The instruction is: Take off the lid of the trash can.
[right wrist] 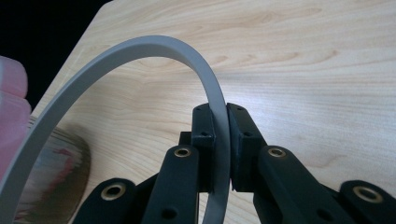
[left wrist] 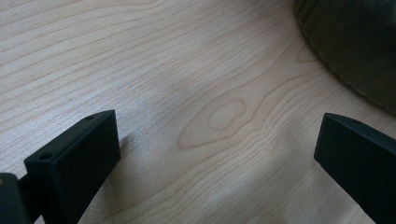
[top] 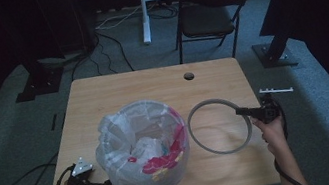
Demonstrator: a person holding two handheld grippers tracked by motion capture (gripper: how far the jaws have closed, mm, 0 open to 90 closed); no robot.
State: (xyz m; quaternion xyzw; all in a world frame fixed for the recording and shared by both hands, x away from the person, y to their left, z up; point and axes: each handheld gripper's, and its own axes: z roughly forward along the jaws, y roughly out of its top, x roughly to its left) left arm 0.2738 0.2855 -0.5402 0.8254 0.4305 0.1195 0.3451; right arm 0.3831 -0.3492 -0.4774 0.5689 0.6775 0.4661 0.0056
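One hand-held gripper (right wrist: 219, 154) clamped on grey ring (right wrist: 140, 46)

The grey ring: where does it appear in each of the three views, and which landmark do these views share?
High view: the grey ring lies right of the mesh basket, its right side clamped by the right tool.
Left gripper view: I cannot find it between the open jaws there.
Right gripper view: it arcs from lower left to centre, pinched between the jaws.
Shared landmark: the wooden table.
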